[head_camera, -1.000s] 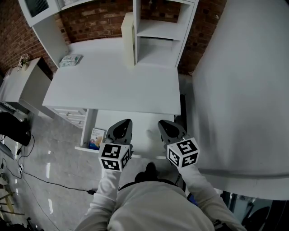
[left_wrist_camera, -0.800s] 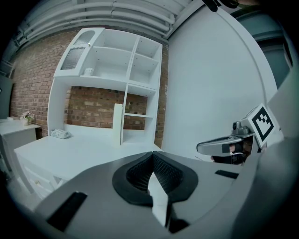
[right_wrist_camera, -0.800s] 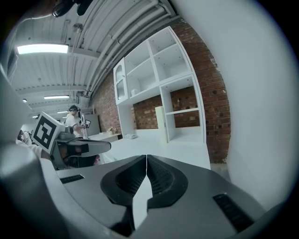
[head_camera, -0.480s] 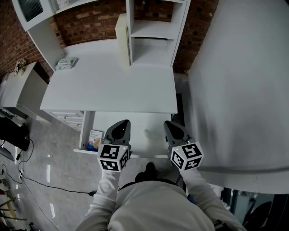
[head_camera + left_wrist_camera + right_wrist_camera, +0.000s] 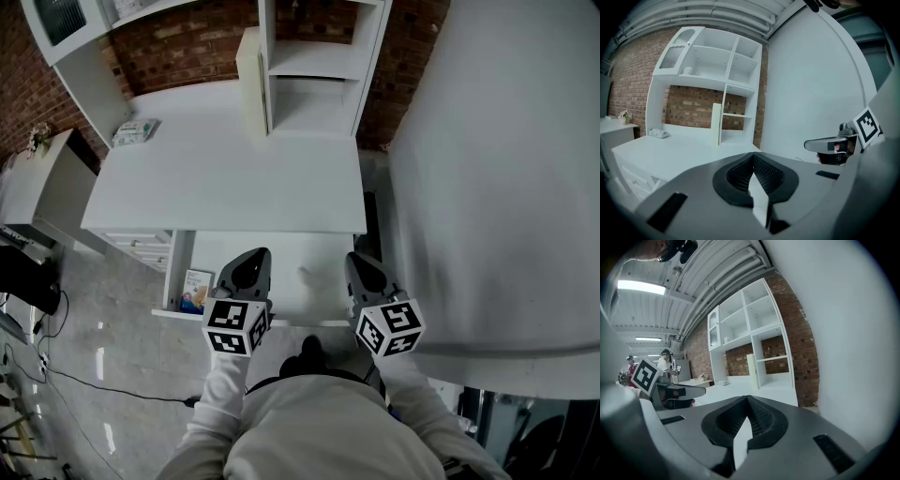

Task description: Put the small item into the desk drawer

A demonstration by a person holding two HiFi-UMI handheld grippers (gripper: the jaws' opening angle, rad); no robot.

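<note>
The white desk [image 5: 225, 178] has its drawer [image 5: 281, 258] pulled out toward me. A small colourful packet [image 5: 195, 289] lies at the drawer's left end. Another pale packet [image 5: 136, 131] rests on the desk's far left corner. My left gripper [image 5: 251, 258] hovers over the drawer's middle, shut and empty. My right gripper [image 5: 359, 262] hangs over the drawer's right end, also shut with nothing in it. In the left gripper view the jaws [image 5: 752, 158] meet, and the right gripper [image 5: 829, 144] shows beside them. The right gripper view shows closed jaws [image 5: 747, 400] too.
A white hutch with shelves [image 5: 319, 56] stands at the desk's back, with a tall white box [image 5: 248, 80] beside it. A big white wall panel [image 5: 497, 187] fills the right. A side cabinet [image 5: 37, 178] and floor cables [image 5: 56, 366] are at the left. People [image 5: 665, 362] stand far off.
My right gripper has drawn back a little toward me and to the right. The left gripper has hardly moved.
</note>
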